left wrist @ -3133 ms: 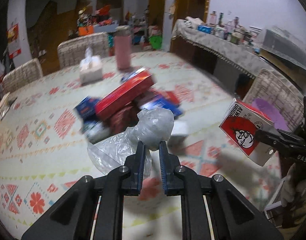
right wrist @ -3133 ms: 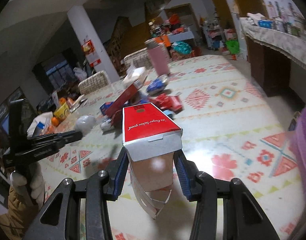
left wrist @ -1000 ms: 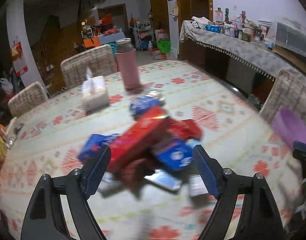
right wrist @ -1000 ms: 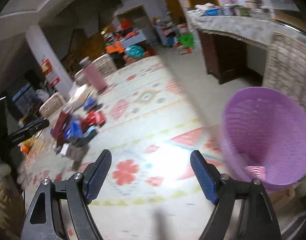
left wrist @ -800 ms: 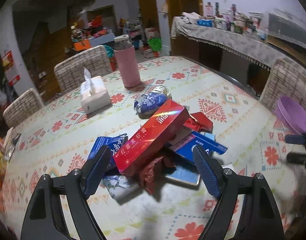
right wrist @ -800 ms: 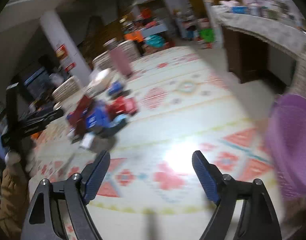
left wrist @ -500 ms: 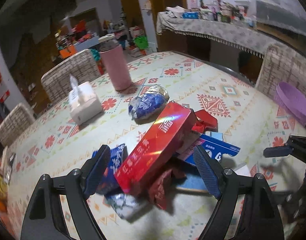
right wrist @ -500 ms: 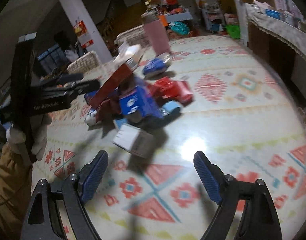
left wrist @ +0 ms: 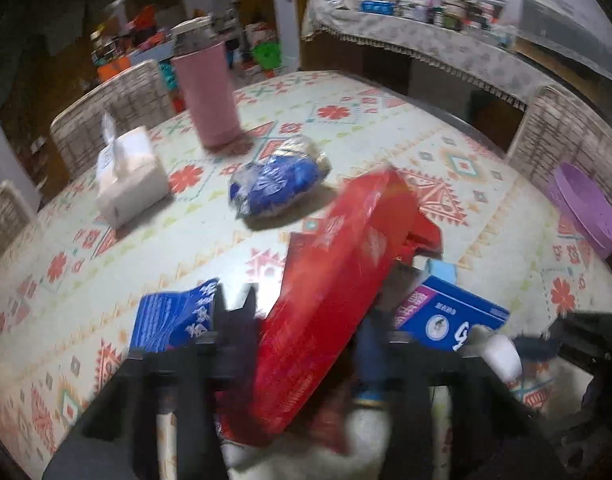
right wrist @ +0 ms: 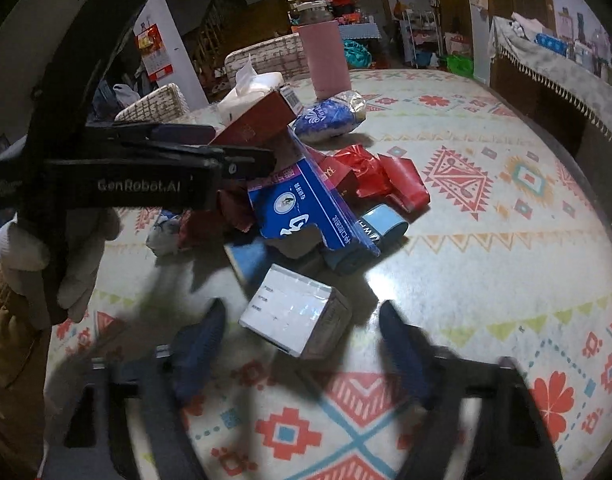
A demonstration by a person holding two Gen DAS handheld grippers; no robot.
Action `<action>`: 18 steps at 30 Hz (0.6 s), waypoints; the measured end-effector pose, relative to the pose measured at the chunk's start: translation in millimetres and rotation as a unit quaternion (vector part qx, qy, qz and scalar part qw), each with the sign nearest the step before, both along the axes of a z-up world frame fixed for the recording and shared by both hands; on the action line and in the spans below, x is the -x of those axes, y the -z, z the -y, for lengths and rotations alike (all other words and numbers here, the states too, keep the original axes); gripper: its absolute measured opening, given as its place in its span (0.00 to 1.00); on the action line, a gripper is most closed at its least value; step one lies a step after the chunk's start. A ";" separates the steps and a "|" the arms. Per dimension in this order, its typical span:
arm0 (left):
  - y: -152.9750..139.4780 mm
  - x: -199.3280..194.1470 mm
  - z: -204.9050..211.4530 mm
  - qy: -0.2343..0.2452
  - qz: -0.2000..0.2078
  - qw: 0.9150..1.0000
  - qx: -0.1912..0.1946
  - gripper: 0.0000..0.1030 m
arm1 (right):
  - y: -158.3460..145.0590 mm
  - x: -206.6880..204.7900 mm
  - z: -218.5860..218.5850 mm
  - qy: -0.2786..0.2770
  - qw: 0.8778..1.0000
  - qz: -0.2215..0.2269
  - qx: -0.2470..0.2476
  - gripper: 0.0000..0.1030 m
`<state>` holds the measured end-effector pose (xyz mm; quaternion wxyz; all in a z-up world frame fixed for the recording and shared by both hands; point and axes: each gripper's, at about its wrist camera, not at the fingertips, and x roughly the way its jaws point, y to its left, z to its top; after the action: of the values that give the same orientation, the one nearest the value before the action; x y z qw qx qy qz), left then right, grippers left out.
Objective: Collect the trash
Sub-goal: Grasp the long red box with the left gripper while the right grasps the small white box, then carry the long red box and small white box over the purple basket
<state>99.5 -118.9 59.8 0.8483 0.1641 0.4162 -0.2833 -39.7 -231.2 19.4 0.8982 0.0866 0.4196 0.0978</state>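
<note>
A heap of trash lies on the patterned tablecloth [right wrist: 485, 264]. The picture is blurred, but my left gripper [left wrist: 306, 332] is closing on the long red box [left wrist: 337, 264], and its pads meet the box's two sides. From the right wrist view that gripper [right wrist: 246, 148] grips the red box [right wrist: 258, 124] at the heap's left. A small white box [right wrist: 294, 316] lies at the near edge of the heap. My right gripper [right wrist: 302, 310] is closing around it, with a gap left on each side.
A blue box [right wrist: 306, 208], red wrappers [right wrist: 377, 176] and a crumpled blue bag [left wrist: 274, 184] are in or near the heap. Behind stand a pink bottle [left wrist: 210, 92] and a tissue pack [left wrist: 130, 176]. A purple basket [left wrist: 585, 208] sits past the table's right edge. A gloved hand [right wrist: 66, 264] holds the left gripper.
Both grippers have come down onto the heap and their jaws have narrowed. The red box now stands between the left fingers, the white box between the right ones.
</note>
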 end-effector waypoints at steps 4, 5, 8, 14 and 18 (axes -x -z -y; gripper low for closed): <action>-6.0 4.7 -7.7 -0.029 -0.004 1.000 0.008 0.22 | -2.7 3.0 1.8 -0.006 1.000 0.008 -0.004 0.38; -9.4 8.4 -9.2 -0.035 0.000 0.999 0.010 0.22 | -3.6 4.2 2.8 -0.007 1.000 0.010 -0.007 0.38; -20.6 22.5 -12.6 -0.047 0.007 0.999 0.019 0.22 | -6.8 10.0 7.9 -0.011 1.000 0.015 -0.016 0.37; -47.5 56.4 -15.6 -0.068 0.038 0.996 0.036 0.22 | -15.7 26.9 25.4 -0.006 0.999 0.027 -0.034 0.37; -60.7 84.3 -6.4 -0.069 0.056 0.995 0.038 0.22 | -23.9 44.0 43.1 0.008 0.998 0.038 -0.048 0.37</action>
<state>15.2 -112.5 120.5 0.8934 0.1181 0.3671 -0.2303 -83.7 -274.4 43.3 0.9090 0.1293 0.3793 0.1144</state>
